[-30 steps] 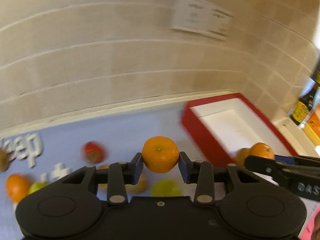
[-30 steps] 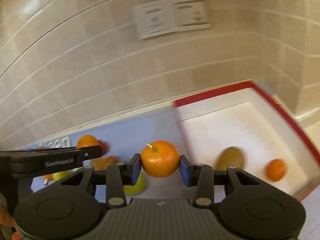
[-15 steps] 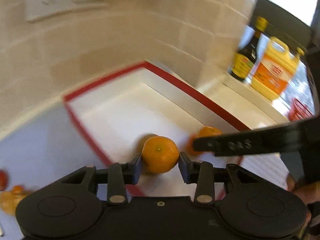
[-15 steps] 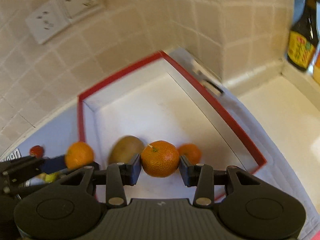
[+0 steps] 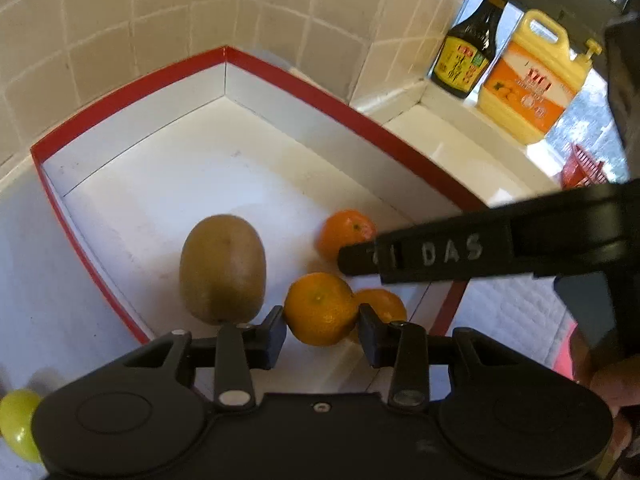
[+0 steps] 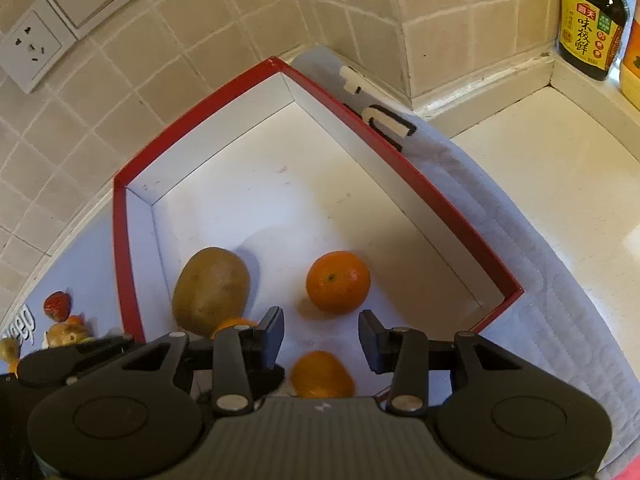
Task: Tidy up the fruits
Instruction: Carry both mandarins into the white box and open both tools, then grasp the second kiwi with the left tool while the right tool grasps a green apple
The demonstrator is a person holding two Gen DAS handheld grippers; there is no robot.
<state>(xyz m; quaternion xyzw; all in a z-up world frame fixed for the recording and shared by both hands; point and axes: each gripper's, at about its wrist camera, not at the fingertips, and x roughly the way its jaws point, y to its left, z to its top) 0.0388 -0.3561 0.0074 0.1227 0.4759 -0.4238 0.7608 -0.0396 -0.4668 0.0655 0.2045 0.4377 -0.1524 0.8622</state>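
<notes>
A red-rimmed white box (image 5: 132,80) (image 6: 200,128) holds a brown kiwi (image 5: 222,268) (image 6: 211,290) and a loose mandarin (image 5: 346,232) (image 6: 338,282). My left gripper (image 5: 322,330) is shut on a mandarin (image 5: 320,308) just above the box floor near its front edge. Another mandarin (image 5: 382,306) lies beside it; it also shows in the right wrist view (image 6: 322,374), below my right gripper (image 6: 320,338), which is open and empty over the box. The right gripper's finger crosses the left wrist view (image 5: 460,250).
A soy sauce bottle (image 5: 472,44) (image 6: 592,20) and a yellow jug (image 5: 532,80) stand on the ledge at right. A strawberry (image 6: 58,306) and other fruit (image 6: 66,332) lie on the blue mat left of the box; a green fruit (image 5: 18,424) too. Wall sockets (image 6: 64,12) sit above.
Both grippers swung right from the mat to over the box. The right gripper opened and its mandarin dropped onto the box floor. The left gripper lowered, still holding its mandarin.
</notes>
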